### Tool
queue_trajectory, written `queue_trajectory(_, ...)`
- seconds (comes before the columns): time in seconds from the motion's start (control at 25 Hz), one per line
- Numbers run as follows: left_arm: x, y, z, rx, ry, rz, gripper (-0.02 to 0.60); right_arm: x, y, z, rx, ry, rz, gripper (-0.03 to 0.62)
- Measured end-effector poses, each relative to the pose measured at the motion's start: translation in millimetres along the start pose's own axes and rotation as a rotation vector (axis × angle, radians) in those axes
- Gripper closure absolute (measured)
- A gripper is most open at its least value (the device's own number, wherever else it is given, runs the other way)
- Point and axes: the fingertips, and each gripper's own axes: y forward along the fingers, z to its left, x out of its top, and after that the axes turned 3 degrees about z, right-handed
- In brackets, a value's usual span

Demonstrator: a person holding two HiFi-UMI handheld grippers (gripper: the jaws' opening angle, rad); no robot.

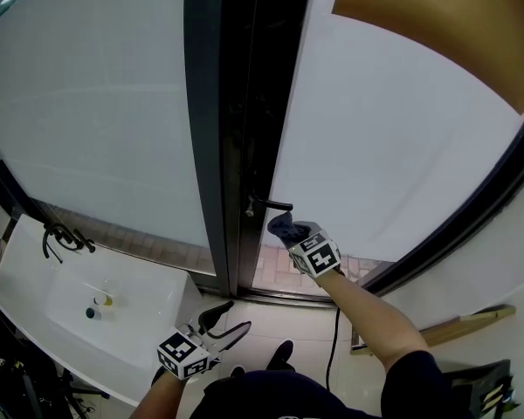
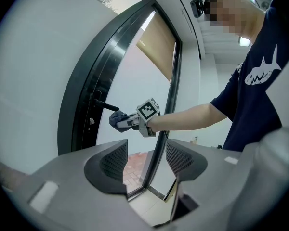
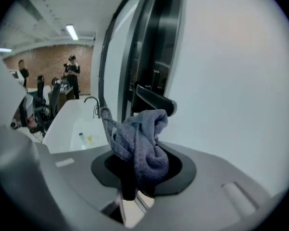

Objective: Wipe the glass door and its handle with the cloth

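The frosted glass door (image 1: 393,138) stands in a black frame, with its black lever handle (image 1: 272,205) sticking out near the frame. My right gripper (image 1: 286,230) is shut on a bunched blue-grey cloth (image 3: 140,141), held just below and beside the handle (image 3: 155,100). In the left gripper view the cloth (image 2: 118,120) sits right under the handle (image 2: 106,106). My left gripper (image 1: 227,321) hangs low near the floor, open, with nothing between its jaws (image 2: 144,160).
A white washbasin (image 1: 35,295) with a black tap (image 1: 63,236) stands at the lower left. A fixed frosted pane (image 1: 96,112) fills the left of the frame. A wooden strip (image 1: 458,326) lies on the floor at right. People stand far back (image 3: 73,76).
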Motion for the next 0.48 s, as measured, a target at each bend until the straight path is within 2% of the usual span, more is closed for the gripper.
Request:
queue_trajectory(0.08,0.3,-1.5,1.8,0.007,-0.005,0.003,0.339,9.1,13.2,7.1,0.041,0.079,-0.018,0.468)
queue_trajectory(0.2,-3.6,-4.3,6.9,0.025,-0.017,0.016,0.339,26.8,33.8,17.5,0.089,0.135,-0.046,0.468)
queue_trajectory(0.32,-6.6,-6.2,12.5,0.043,-0.021,0.009,0.339,43.0,50.6,18.3,0.095,0.204,-0.086,0.468)
queue_trajectory(0.48,-9.3,-10.4,17.9,0.063,-0.038,0.020,0.339,67.6,67.0,12.9,0.105,0.368,-0.160,0.468)
